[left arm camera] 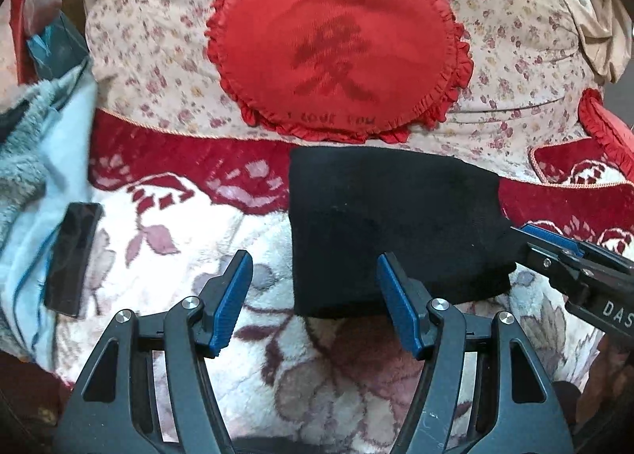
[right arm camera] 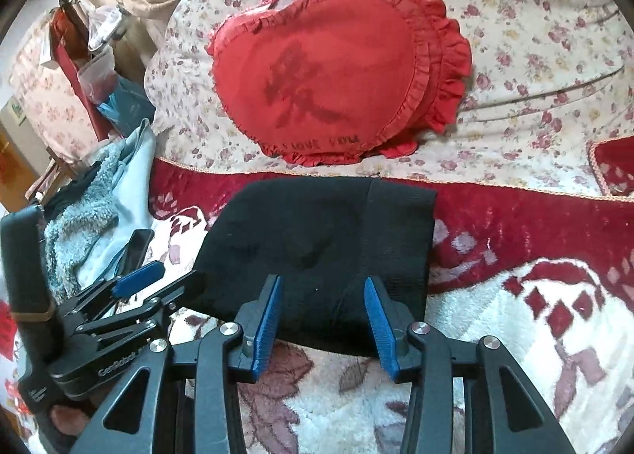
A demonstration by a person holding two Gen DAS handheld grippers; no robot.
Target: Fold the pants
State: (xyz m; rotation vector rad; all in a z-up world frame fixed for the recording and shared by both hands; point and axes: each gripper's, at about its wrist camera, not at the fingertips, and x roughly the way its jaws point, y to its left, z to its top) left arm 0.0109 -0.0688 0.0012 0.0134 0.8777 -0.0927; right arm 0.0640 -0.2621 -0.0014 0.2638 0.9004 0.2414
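Note:
The black pants (left arm camera: 380, 224) lie folded into a compact rectangle on the red and white floral blanket (left arm camera: 166, 256); they also show in the right wrist view (right arm camera: 317, 244). My left gripper (left arm camera: 315, 268) is open and empty, just in front of the pants' near left corner. My right gripper (right arm camera: 323, 291) is open and empty over the pants' near edge. The right gripper also shows in the left wrist view (left arm camera: 554, 246) at the pants' right edge. The left gripper shows in the right wrist view (right arm camera: 158, 275) at the pants' left side.
A red heart-shaped cushion (left arm camera: 337, 54) leans on a floral sofa back (left arm camera: 138, 58) behind the pants. A pale blue fleece garment (left arm camera: 35, 161) and a black phone (left arm camera: 73, 256) lie at the left. Clutter stands at far left (right arm camera: 95, 69).

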